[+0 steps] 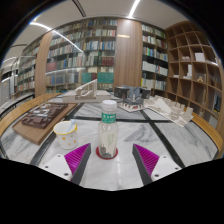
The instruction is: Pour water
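— Clear plastic, that bottle (108, 128): thin-walled by the look of it, with a pale cap and a green-and-white label round the middle. It stands upright on the marbled table (185, 140), just ahead of the fingers and a little left of the midline between them.

— And the gripper (113, 160)?

— Wide open, holding nothing. Both magenta pads (78, 160) show with plenty of gap between them. The bottle's foot sits close to the left pad, but I cannot tell whether they touch.

— How would you expect it to handle?

— Light, I judge, though how much water is inside I cannot make out. Thin plastic gives under pressure and is smooth, so a hard squeeze may buckle it or push water out once uncapped. I would take it at the labelled band, where the wall is straight, not up at the narrow neck.

— Where would the water go?

— Probably the pale cup (66, 133), standing on the table just left of the bottle.

— Room to move?

— Open tabletop to the near right. On the left, a dark tray (40, 121) lies beyond the cup. Small clutter (150, 104) sits at the far side, with bookshelves (95, 50) well behind. The table's rim curves away on both sides, well clear of the bottle.
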`<state>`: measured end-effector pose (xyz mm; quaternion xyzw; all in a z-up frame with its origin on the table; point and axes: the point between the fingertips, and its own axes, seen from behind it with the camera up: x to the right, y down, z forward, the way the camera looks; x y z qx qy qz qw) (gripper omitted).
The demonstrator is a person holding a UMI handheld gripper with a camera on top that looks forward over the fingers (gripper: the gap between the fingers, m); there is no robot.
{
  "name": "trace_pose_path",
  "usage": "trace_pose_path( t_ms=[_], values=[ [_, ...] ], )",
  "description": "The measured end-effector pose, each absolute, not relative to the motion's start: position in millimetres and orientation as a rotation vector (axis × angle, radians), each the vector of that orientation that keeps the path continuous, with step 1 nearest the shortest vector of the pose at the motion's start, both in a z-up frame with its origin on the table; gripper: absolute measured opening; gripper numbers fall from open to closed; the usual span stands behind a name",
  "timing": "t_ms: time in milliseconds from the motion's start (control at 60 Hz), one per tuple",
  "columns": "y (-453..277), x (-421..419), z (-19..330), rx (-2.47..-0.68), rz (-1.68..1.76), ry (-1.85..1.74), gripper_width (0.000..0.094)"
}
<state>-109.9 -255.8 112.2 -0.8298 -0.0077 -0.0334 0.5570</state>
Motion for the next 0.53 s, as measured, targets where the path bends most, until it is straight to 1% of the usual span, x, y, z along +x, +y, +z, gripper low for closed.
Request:
trace_pose_path(
  t_ms=[267,533],
  values=[
    [-336,-108,136,-1.966,-0.060,0.014,0.0852],
    [-371,-109,141,-1.990,-0.023,0.033,0.0849]
  ],
)
